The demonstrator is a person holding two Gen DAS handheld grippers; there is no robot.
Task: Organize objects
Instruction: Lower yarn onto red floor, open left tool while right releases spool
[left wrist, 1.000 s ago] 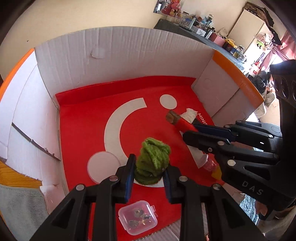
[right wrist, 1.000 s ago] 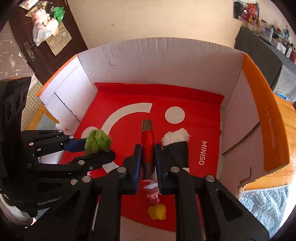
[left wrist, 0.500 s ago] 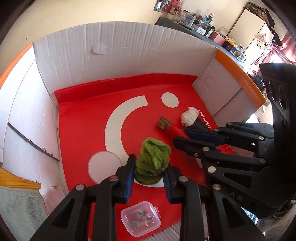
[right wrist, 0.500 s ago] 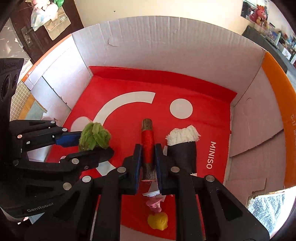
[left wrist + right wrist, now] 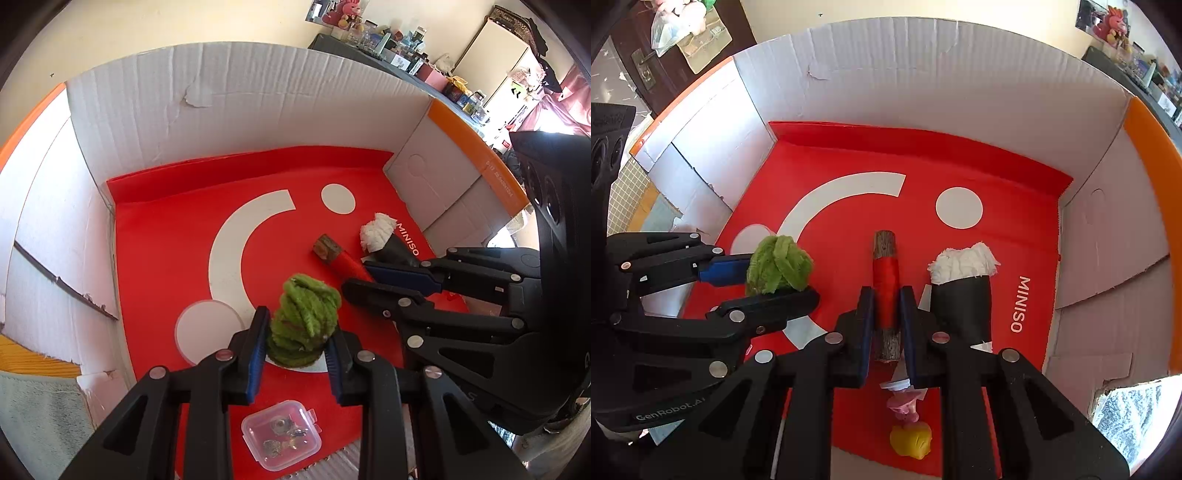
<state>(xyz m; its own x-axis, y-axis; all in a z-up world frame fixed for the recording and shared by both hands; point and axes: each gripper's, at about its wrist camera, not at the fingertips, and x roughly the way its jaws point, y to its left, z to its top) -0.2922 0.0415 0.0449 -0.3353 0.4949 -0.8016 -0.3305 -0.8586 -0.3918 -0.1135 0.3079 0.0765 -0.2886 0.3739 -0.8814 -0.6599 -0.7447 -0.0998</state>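
Both grippers hang inside a white cardboard box point(image 5: 258, 103) floored with a red bag point(image 5: 166, 258). My left gripper point(image 5: 295, 343) is shut on a green fuzzy yarn bundle point(image 5: 304, 321), which the right wrist view also shows as the green bundle point(image 5: 777, 264) in the left gripper point(image 5: 768, 280). My right gripper point(image 5: 886, 314) is shut on a wooden stick wound with red thread point(image 5: 885, 284); the stick point(image 5: 332, 254) pokes out past the right gripper point(image 5: 373, 278) in the left wrist view.
A black roll with a white fluffy end point(image 5: 962, 284) lies right of the stick. A clear plastic case of small parts point(image 5: 280, 435) lies near the front. A pink piece point(image 5: 903, 400) and a yellow toy point(image 5: 911, 439) lie below the right gripper. Box walls point(image 5: 1108, 240) surround everything.
The right gripper and its stick have shifted left, nearer the green bundle, and lower into the box. The left gripper has kept still, and both grips are unchanged.
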